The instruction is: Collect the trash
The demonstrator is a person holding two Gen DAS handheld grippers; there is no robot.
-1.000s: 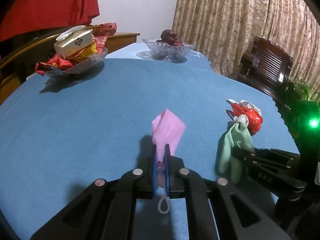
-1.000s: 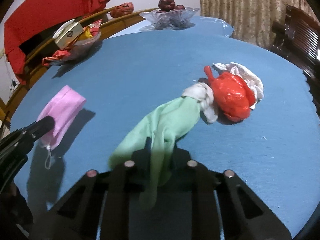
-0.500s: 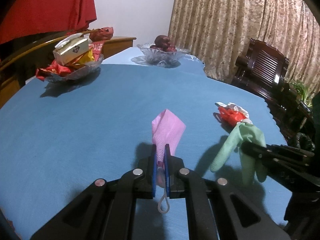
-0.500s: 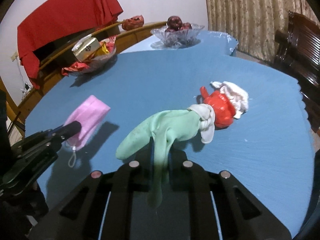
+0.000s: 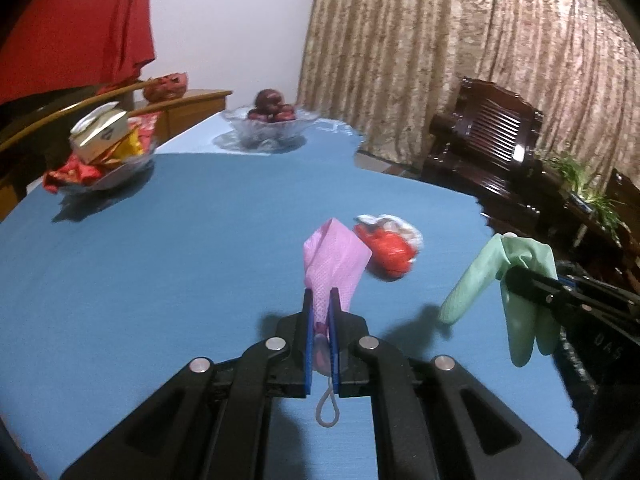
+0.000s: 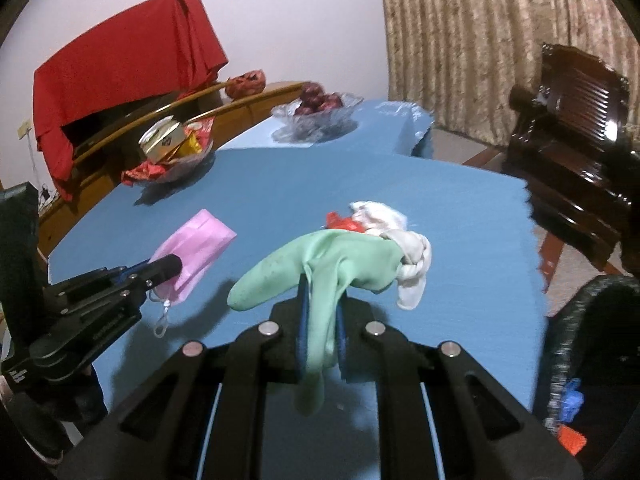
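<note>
My left gripper is shut on a pink face mask, held above the blue table; its ear loop hangs below. The mask and left gripper also show in the right wrist view. My right gripper is shut on a pale green rubber glove with a white cuff, lifted off the table. The glove and right gripper show at the right of the left wrist view. A red and white crumpled bundle lies on the table, partly hidden behind the glove in the right wrist view.
A glass bowl of snack packets stands far left and a glass bowl of red fruit at the back. Dark wooden chairs and curtains are on the right. A dark bin rim sits at the table's right edge.
Both grippers have risen with their loads. The green glove has come off the table and away from the red bundle, now hanging free.
</note>
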